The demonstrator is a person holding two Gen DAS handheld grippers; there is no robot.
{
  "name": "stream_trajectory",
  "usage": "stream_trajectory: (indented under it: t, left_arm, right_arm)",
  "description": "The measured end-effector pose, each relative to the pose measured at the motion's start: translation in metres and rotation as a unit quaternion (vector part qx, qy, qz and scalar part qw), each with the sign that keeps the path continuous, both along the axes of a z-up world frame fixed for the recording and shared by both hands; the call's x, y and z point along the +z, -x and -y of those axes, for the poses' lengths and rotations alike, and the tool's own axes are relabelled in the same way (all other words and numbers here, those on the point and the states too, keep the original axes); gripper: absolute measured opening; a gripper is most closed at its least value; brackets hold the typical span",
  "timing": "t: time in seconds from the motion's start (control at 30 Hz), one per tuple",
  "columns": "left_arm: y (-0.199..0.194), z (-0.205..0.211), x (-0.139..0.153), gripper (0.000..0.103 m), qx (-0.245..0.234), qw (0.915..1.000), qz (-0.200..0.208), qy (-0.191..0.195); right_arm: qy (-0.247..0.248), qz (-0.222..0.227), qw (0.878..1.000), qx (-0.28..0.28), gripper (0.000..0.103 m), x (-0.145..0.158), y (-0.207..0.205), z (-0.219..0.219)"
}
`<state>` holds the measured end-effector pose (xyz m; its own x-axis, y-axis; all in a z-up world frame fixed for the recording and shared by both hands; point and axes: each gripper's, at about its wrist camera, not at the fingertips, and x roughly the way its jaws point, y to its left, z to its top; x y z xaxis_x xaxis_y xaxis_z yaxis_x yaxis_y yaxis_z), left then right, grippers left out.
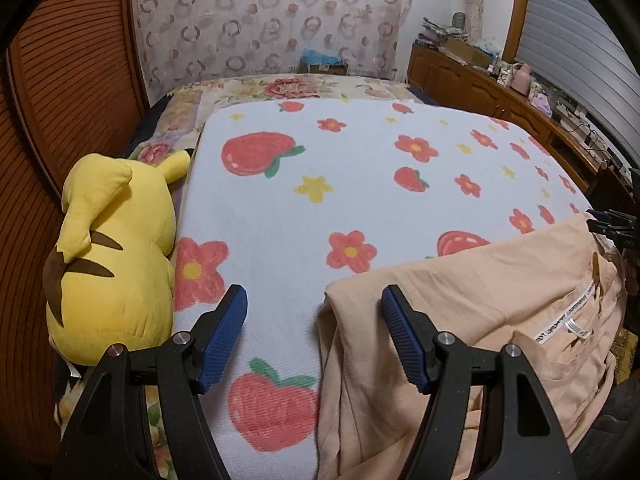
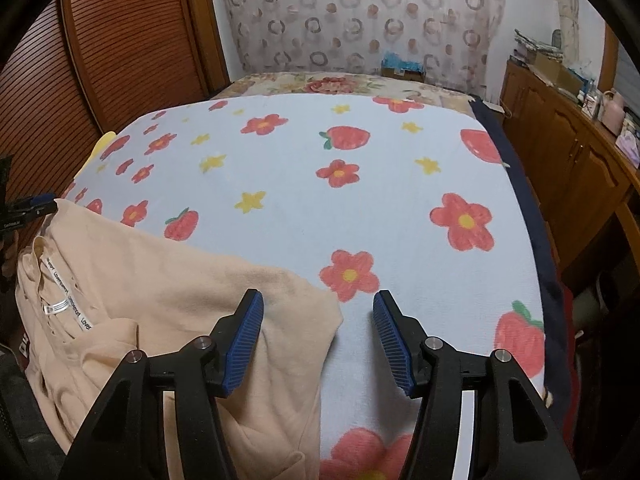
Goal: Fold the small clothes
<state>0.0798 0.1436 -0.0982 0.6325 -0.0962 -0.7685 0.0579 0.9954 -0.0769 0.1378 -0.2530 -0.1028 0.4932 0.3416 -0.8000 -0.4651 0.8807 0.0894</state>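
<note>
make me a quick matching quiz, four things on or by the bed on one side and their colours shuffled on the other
Things:
1. plush toy
2. garment
3. blanket
4. finger pads of the left gripper

Colours:
a. peach
b. white with red flowers and strawberries
c. blue
d. yellow with brown stripes

Pairs: 1-d, 2-a, 3-b, 4-c

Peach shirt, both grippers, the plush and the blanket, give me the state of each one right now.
Shirt: lying on the blanket, loosely bunched, neck label showing, not gripped.
Left gripper: open, fingers empty, at the shirt's edge.
Right gripper: open, fingers empty, at the shirt's corner.
Plush: lying beside the blanket.
Blanket: spread flat.
</note>
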Motion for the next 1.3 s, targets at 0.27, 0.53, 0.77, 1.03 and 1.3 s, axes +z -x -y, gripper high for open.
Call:
stream_trajectory:
  t: [0.27, 0.53, 0.77, 1.03, 1.3]
  left_arm:
    - [0.000, 0.002, -0.010, 0.064, -0.010, 0.9996, -0.022, 0.016]
    - [0.006, 0.017, -0.007, 0.021, -0.049, 0.9983, -0.015, 0.027]
    - [0.028, 0.020, 0.012, 0.006, -0.033, 0.9985, 0.043, 0.015]
    - [0.076, 0.024, 0.100, 0.006, -0.021, 0.9865, 0.161, 0.021]
    - [0.108, 0.018, 0.198, 0.006, -0.017, 0.9576, 0.287, 0.022]
  right_arm:
    - [-0.004, -0.010, 1.000, 0.015, 0.061, -0.001, 0.006, 0.005]
    - [0.006, -0.012, 0.998, 0.058, 0.037, -0.001, 0.020, -0.008]
    - [-0.014, -0.003, 0.997, 0.076, 0.012, 0.014, 0.030, 0.002]
    - [-0.059, 0.095, 0.991, 0.076, 0.011, 0.116, 0.074, 0.034]
    - [-0.081, 0.212, 0.972, 0.068, 0.011, 0.226, 0.108, 0.063]
